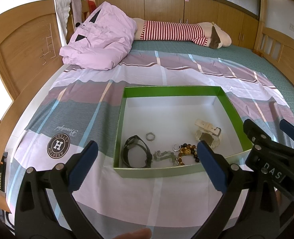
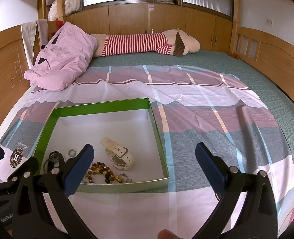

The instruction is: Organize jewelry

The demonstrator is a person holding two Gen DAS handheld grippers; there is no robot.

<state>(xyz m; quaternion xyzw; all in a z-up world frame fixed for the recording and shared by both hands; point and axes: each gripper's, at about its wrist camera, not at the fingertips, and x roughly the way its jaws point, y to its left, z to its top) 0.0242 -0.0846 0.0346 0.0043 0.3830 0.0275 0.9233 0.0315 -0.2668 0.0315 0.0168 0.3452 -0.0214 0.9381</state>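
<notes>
A green box (image 1: 233,109) with a white floor sits on the bed sheet; it also shows in the right wrist view (image 2: 157,127). Inside lie a black watch (image 1: 136,156), a small silver ring (image 1: 150,136), a silver chain piece (image 1: 164,156), an amber bead bracelet (image 1: 186,152) and a white watch (image 1: 207,134). The right wrist view shows the white watch (image 2: 118,155), the bead bracelet (image 2: 103,172) and the black watch (image 2: 53,159). My left gripper (image 1: 147,167) is open and empty just before the box's near wall. My right gripper (image 2: 145,169) is open and empty at the box's right near corner; it also shows in the left wrist view (image 1: 270,131).
A crumpled pink quilt (image 1: 99,39) lies at the back left. A striped plush toy (image 1: 176,30) lies along the far side. Wooden bed ends (image 1: 21,45) stand left and right. The patterned sheet (image 2: 216,119) spreads right of the box.
</notes>
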